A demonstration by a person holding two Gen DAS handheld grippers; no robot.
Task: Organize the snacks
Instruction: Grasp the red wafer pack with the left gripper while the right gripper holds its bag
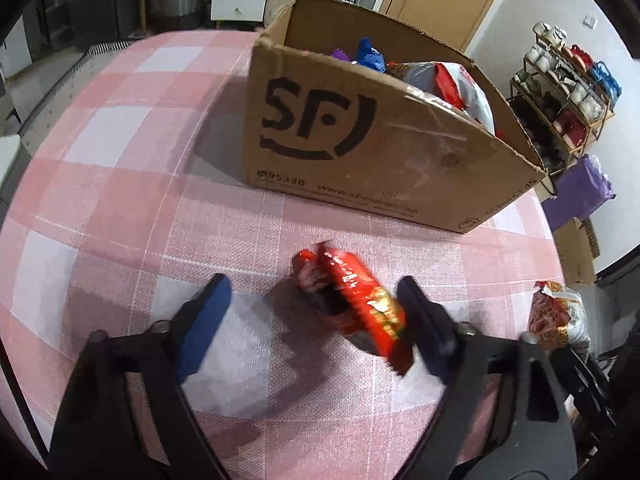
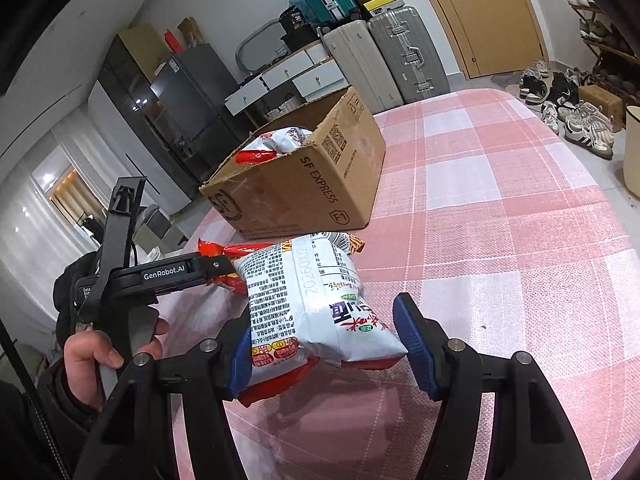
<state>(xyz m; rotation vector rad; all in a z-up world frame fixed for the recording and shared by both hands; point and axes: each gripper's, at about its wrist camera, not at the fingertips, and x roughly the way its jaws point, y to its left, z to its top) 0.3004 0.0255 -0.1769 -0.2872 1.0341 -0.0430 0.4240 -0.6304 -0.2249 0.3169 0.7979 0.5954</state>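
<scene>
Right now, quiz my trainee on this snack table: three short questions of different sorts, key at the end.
1. True or false: the left hand-held gripper is shut on the red snack packet.
2. Multiple choice: the white snack bag lies A) inside the cardboard box, B) on the checked tablecloth between the open fingers of the right hand-held gripper, C) on the floor.
3. Fill in: the big logo on the box side reads ___.

Key: 1 false, its fingers stand apart around the packet; 2 B; 3 SF.
</scene>
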